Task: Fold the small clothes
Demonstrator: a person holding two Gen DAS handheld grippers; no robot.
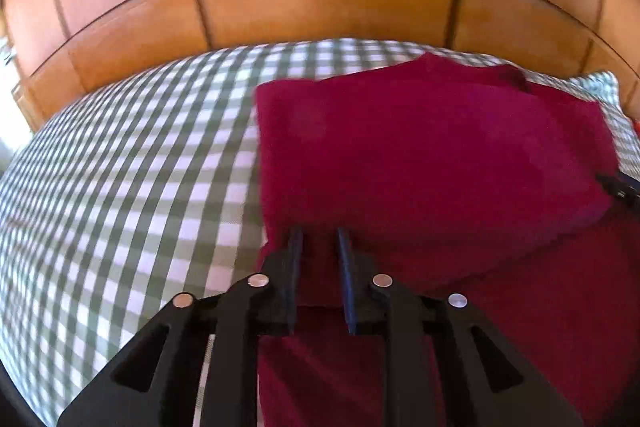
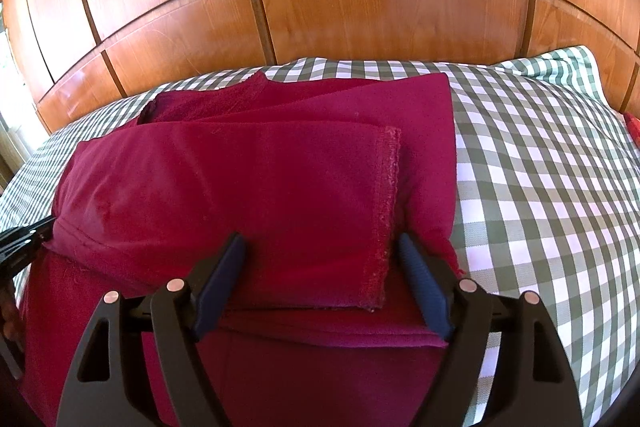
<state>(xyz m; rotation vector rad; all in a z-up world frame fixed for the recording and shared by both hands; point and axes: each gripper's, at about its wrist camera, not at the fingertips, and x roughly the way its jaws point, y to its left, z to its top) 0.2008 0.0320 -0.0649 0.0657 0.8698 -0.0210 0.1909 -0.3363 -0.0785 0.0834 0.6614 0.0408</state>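
Note:
A dark red garment (image 2: 248, 187) lies partly folded on the checked bedspread (image 2: 540, 187), with a hemmed flap (image 2: 388, 211) folded over its top. It also shows in the left wrist view (image 1: 432, 155). My left gripper (image 1: 320, 235) sits at the garment's left edge with its fingers narrowly apart around a bit of the red cloth. My right gripper (image 2: 322, 247) is open, its fingers straddling the near edge of the folded flap. The left gripper's tip (image 2: 28, 231) shows at the left edge of the right wrist view.
A wooden panelled headboard (image 2: 360, 19) stands behind the bed. The green and white checked bedspread (image 1: 120, 167) spreads out left of the garment. A small red thing (image 2: 633, 129) lies at the far right edge.

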